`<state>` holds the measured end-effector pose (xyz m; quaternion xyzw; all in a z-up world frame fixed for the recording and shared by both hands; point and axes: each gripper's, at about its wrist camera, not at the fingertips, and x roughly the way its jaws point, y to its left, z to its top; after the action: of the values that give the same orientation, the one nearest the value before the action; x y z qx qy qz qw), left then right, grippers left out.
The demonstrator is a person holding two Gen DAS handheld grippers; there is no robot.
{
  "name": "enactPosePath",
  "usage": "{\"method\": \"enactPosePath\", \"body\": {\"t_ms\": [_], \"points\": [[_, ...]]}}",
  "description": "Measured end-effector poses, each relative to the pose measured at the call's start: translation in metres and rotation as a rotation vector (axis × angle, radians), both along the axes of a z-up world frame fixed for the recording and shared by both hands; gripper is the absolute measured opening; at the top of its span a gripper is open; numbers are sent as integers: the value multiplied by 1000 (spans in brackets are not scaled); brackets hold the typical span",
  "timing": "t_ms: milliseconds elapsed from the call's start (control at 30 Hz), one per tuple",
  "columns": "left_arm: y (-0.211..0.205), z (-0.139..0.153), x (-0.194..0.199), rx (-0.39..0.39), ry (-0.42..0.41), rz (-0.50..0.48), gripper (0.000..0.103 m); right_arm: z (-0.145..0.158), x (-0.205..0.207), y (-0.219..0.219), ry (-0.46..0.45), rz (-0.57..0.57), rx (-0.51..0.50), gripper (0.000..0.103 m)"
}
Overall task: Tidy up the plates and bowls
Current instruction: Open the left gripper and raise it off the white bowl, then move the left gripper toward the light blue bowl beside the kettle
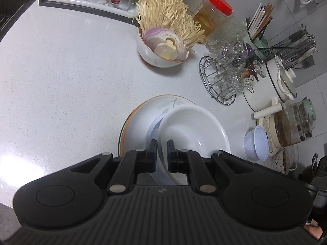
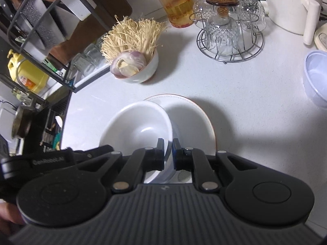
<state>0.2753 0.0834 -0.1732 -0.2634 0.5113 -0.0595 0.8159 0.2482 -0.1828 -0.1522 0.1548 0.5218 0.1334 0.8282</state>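
White bowl (image 1: pixel 194 130) held tilted over the orange-rimmed plates (image 1: pixel 143 112) on the surface (image 1: pixel 61 71), left gripper (image 1: pixel 162 157) and right gripper (image 2: pixel 168 155) each clamped on opposite rim walls: rigid, glossy, likely slippery and breakable, best gripped at the rim.

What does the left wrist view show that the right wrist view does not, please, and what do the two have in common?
Only the left wrist view shows the chopstick holder, the utensil rack and the glass teapot.

Only the right wrist view shows the yellow bottle and the black wire rack holding wooden boards.

Both show the white bowl, gripped at opposite rims by the left gripper and right gripper, over the stacked plates, plus the bowl of enoki mushrooms and onion, the red-lidded jar and the wire glass stand.
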Motion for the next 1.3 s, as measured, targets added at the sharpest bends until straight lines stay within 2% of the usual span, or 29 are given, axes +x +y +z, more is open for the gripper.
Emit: {"method": "enactPosePath", "body": {"t_ms": [33,100,133,167,233,500,633,700,900,1033,1300], "points": [[0,3,1,11,-8,-9,10,0,1,0,6,-3,-4,15],[0,9,3,51,-24,-18,10,1,1,-1,10,-18,-5,37],[0,12,3,70,-36,-23,10,3,0,-2,0,-27,0,58],[1,14,4,91,-45,-27,10,5,0,-2,-12,-34,3,66],[1,21,4,117,-68,-33,10,11,-1,1,-36,-24,-8,65],[-10,62,7,140,-189,-99,10,47,-5,5,-165,-35,-17,65],[-18,85,6,193,-259,-140,10,66,-11,6,-233,-57,-41,65],[-18,93,6,171,-272,-157,10,74,-15,6,-259,-71,-43,65],[-28,112,8,176,-315,-254,10,96,-29,4,-346,-128,-65,65],[-32,121,5,170,-355,-282,10,104,-40,3,-405,-161,-100,65],[-40,125,0,121,-379,-319,10,116,-65,-14,-433,-235,-143,65]]}}
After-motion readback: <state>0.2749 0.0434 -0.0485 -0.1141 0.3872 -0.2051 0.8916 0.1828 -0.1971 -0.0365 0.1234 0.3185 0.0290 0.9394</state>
